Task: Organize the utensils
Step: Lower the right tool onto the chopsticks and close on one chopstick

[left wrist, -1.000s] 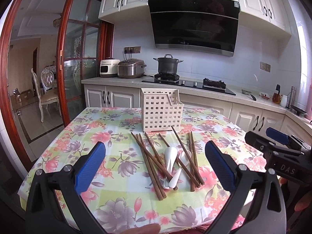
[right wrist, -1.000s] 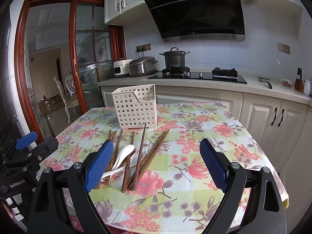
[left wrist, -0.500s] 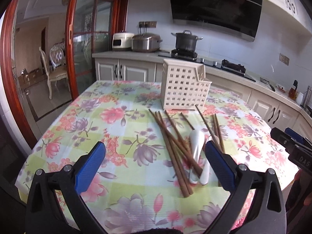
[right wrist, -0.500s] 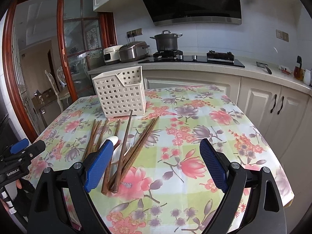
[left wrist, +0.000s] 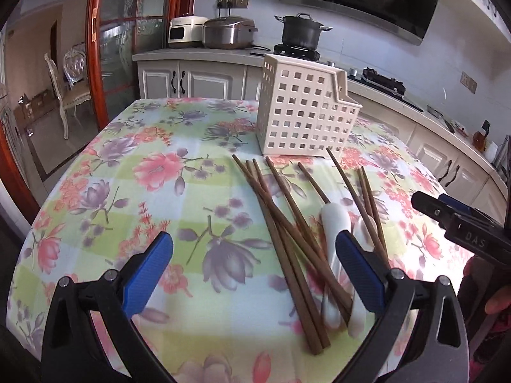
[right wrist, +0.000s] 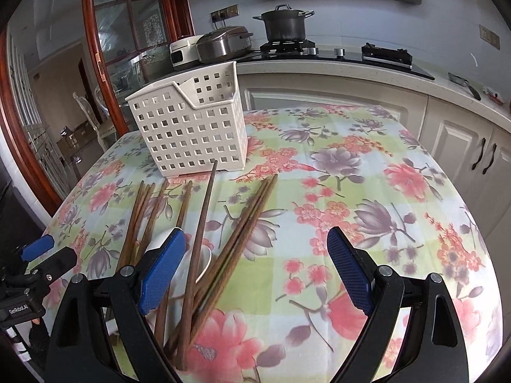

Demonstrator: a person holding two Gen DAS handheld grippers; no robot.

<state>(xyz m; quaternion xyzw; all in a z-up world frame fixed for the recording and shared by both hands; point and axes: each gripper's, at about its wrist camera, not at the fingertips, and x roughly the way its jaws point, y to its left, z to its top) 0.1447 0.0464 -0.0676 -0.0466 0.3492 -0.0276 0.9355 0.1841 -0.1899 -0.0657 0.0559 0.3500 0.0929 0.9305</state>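
Observation:
Several brown wooden chopsticks (left wrist: 287, 223) (right wrist: 204, 217) lie loosely crossed on the floral tablecloth (left wrist: 127, 191), with two white ceramic spoons (left wrist: 332, 223) (right wrist: 194, 261) among them. A white perforated plastic basket (left wrist: 303, 118) (right wrist: 191, 127) stands upright just behind them. My left gripper (left wrist: 252, 268) is open and empty, low over the table, its right finger beside the spoons. My right gripper (right wrist: 252, 265) is open and empty, its left finger over the spoons and chopsticks.
The round table (right wrist: 415, 223) stands near a kitchen counter (right wrist: 351, 63) with a stove, a black pot (right wrist: 284, 25) and rice cookers (left wrist: 226, 32). A red-framed glass door (left wrist: 99, 63) is at the left. Each gripper shows in the other's view, the right one (left wrist: 463, 223) and the left one (right wrist: 35, 268).
Both grippers have moved forward and down toward the chopsticks and spoons; the basket and utensils now look larger. Both stay open. Nothing on the table has moved.

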